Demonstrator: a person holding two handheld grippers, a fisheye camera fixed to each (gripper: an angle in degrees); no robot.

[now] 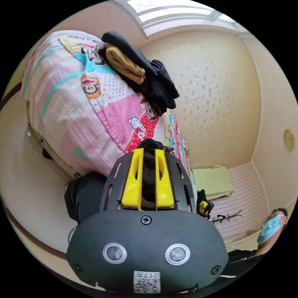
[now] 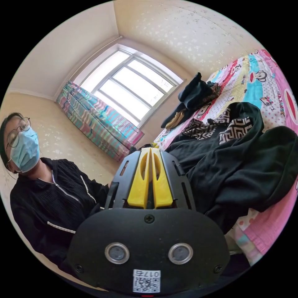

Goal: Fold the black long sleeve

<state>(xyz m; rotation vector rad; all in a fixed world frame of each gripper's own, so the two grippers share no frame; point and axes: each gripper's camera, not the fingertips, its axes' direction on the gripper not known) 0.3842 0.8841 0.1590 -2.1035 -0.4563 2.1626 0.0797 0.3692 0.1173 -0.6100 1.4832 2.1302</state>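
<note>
Heaped black long sleeve point(image 2: 236, 167) and clothes pile point(image 2: 192, 96) across the bedspread point(image 2: 273, 90) — pink edge bare.

Your left gripper point(image 1: 148, 152) hides most of the black long sleeve point(image 1: 149, 173) it pinches. At four o'clock, a small yellow-and-black object point(image 1: 204, 206) is perhaps your other gripper, too small to tell.

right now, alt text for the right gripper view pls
The right gripper, its yellow jaws together, points at a crumpled black long-sleeve garment on a cartoon-print bedsheet. A masked person in a black zip jacket stands beside it.
</note>
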